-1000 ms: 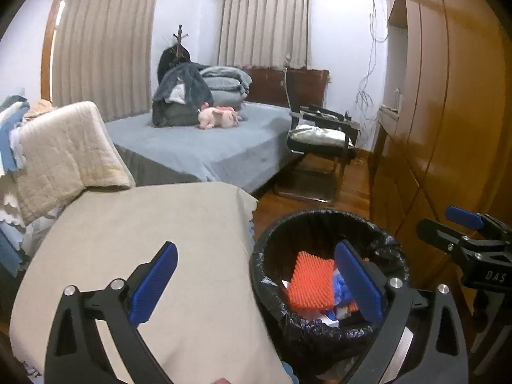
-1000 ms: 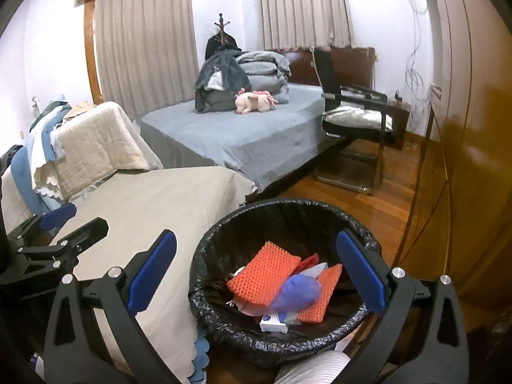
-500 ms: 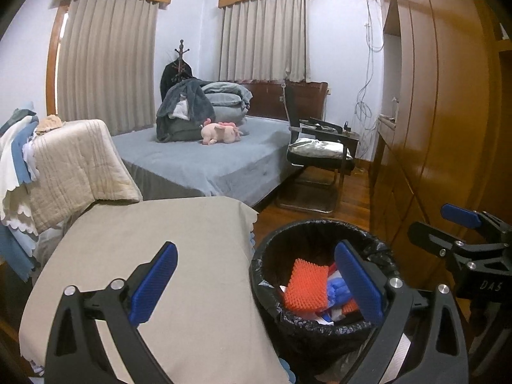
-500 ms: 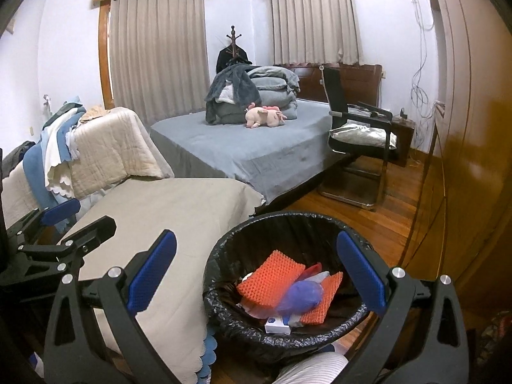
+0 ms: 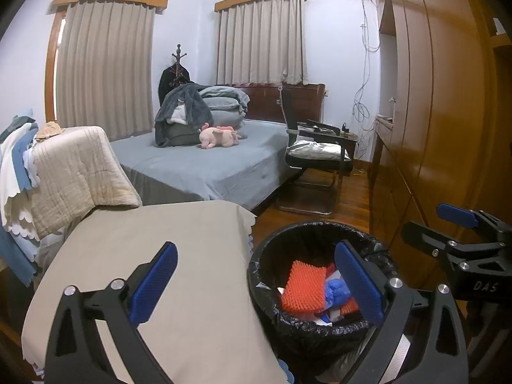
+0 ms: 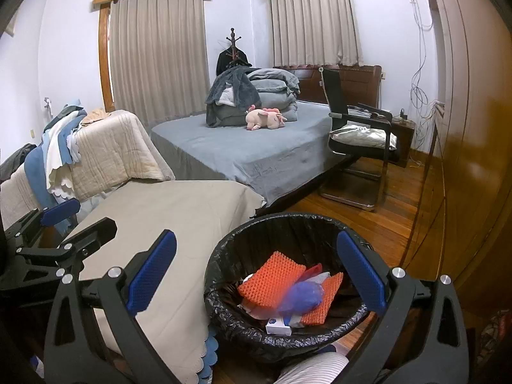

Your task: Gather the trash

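Both hand-held grippers hovering with jaws spread wide, holding nothing: left hand-held gripper [image 5: 256,283], right hand-held gripper [image 6: 257,275].

Trash bin [image 6: 224,275] with black liner sitting at lower centre of right view, lower right of left view, just beside tabletop [image 6: 179,211].

Trash lying inside bin: orange mesh pad [image 6: 270,280], blue wad [image 6: 302,294], small white box [image 6: 278,325].

Tabletop cloth looking bare; no loose trash visible there.

Right hand-held gripper judged nearer to bin; bin opening facing up, so approach is from above.

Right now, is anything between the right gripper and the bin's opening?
Nothing visible. The right gripper is open and empty, and the bin lies uncovered ahead of it, with trash already inside.
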Tool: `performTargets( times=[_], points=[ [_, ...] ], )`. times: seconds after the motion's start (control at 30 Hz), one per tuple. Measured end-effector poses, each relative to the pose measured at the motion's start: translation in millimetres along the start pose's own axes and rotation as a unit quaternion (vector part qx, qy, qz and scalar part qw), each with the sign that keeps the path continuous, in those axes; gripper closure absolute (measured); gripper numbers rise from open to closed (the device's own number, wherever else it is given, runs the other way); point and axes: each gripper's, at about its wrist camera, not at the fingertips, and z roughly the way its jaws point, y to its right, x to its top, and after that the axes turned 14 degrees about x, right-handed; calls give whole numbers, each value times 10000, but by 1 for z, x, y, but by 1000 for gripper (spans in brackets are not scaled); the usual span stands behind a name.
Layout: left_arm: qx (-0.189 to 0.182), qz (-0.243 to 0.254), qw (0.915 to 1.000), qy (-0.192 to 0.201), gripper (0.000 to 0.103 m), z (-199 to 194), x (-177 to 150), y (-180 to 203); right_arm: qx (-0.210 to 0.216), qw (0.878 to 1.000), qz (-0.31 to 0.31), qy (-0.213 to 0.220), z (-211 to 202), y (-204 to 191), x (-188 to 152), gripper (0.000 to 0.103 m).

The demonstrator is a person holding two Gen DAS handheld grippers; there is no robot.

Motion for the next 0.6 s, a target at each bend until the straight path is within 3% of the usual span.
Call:
performTargets(
  times=[0.6],
  points=[
    [11, -14, 10000, 10, 6, 0, 0, 0, 24, 10000, -25, -8, 1, -4, 7, 5]
  ],
)
